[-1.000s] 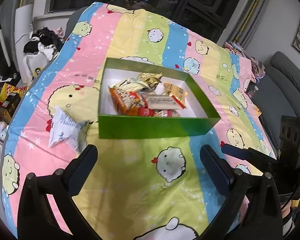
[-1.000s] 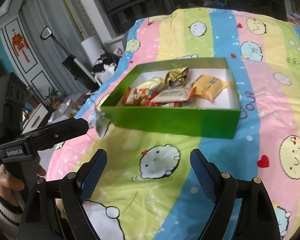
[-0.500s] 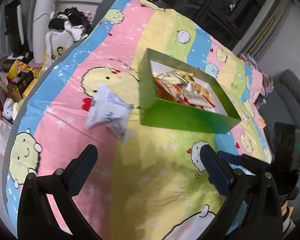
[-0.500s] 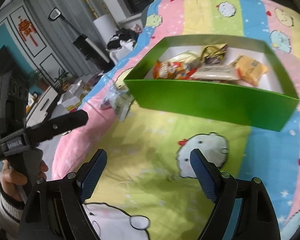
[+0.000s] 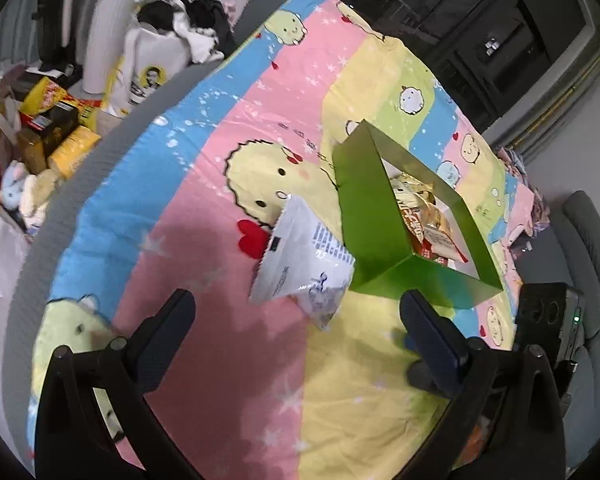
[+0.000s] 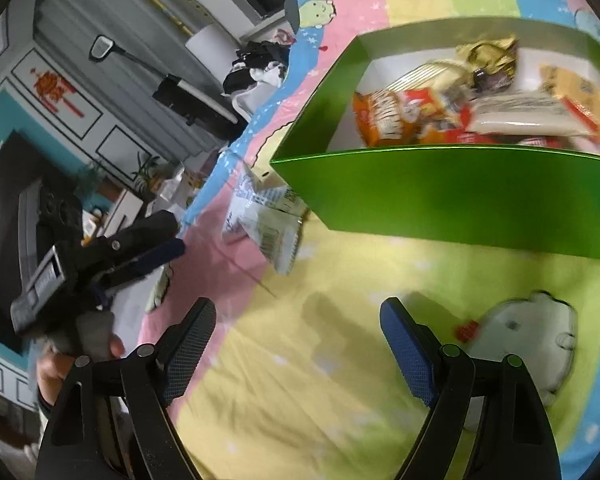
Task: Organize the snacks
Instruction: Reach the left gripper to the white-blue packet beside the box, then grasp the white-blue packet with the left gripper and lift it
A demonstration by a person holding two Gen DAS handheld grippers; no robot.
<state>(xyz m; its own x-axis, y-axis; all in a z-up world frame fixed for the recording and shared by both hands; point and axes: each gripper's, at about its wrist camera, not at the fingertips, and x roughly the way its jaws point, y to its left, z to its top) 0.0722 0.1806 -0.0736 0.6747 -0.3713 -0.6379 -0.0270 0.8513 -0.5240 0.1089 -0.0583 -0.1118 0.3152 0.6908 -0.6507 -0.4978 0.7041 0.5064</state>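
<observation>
Striped cartoon-print bedspread (image 5: 220,184) in pink, yellow, green and blue covers the bed that serves as my work surface; cluttered boxes and bags sit on the floor beyond its far-left edge in the left wrist view.

Container: one shallow green cardboard box (image 5: 376,216) with a white interior rests on the bedspread. It holds several snack packets, including an orange-and-red crinkled packet (image 6: 396,116), a gold foil packet (image 6: 488,54) and a pale yellow packet (image 6: 572,88); they overlap one another in a loose pile.

Loose item: one white plastic snack packet with blue printing (image 5: 300,256) lies flat on the bedspread outside the box, just beside the box's near-left corner. Whether it touches the box wall I cannot tell. In the right wrist view the same packet (image 6: 268,220) appears left of the box's front wall.

My left gripper (image 5: 296,332) is released, jaws spread wide with nothing between them; it hangs above the bedspread, and the white packet lies just ahead of the gap.

My right gripper (image 6: 296,340) is likewise released and empty, above a yellow stripe in front of the box.
</observation>
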